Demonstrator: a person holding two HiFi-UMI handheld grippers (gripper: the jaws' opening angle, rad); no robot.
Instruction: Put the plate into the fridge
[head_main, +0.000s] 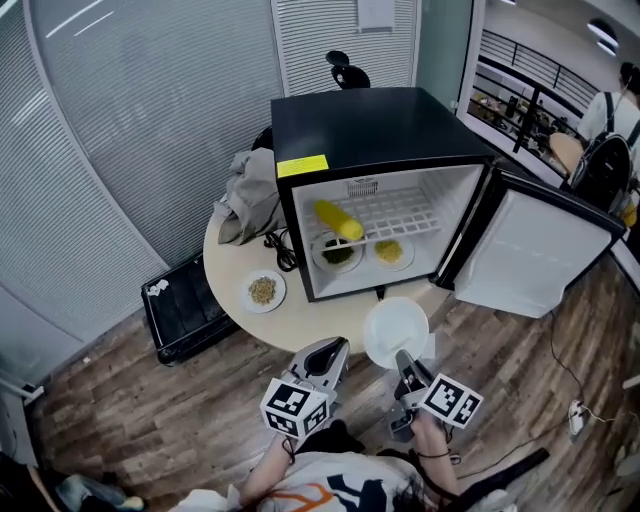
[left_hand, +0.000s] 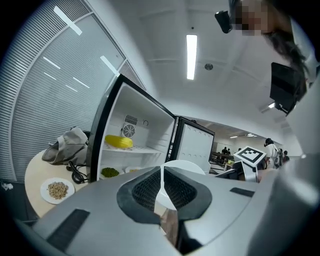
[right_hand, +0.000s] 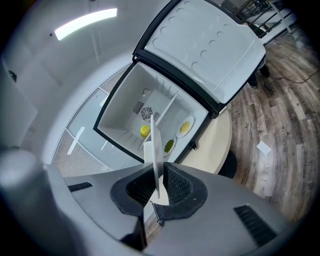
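— Logging obs, big → small. Fridge (head_main: 380, 130)?
— Black mini unit standing on the round table (head_main: 320, 322). Door (head_main: 540, 250) is swung wide open, to the right in head view. Grey cloth (head_main: 248, 195) is bunched on the tabletop by the fridge's left wall, w/ a black cable (head_main: 283, 248) at the front left corner.
— Task obj?
— White plate (head_main: 396, 332), empty. It's outside the fridge, in front of the open compartment, at the table's near edge. Can't tell if its underside touches the tabletop.
— Who has it?
— Right gripper (head_main: 402, 358), by the plate's near rim. In the right gripper view the rim is edge-on and runs straight between the pads (right_hand: 176, 185). Both are clamped onto it. Rest of the plate sticks out fwd, toward the fridge interior.
— Left gripper (head_main: 335, 348)?
— Just left of the plate, apart from it. Jaws are closed together w/ nothing between. In the left gripper view the plate shows beyond the tips.
— Small items?
— Fridge floor has two dishes side by side: green-food dish (head_main: 337, 252) on the left, yellow-food dish (head_main: 389, 251) on the right. Corn cob (head_main: 338, 219) lies on the wire shelf above, left side. Seed dish (head_main: 263, 290) sits on the table, left of the fridge.
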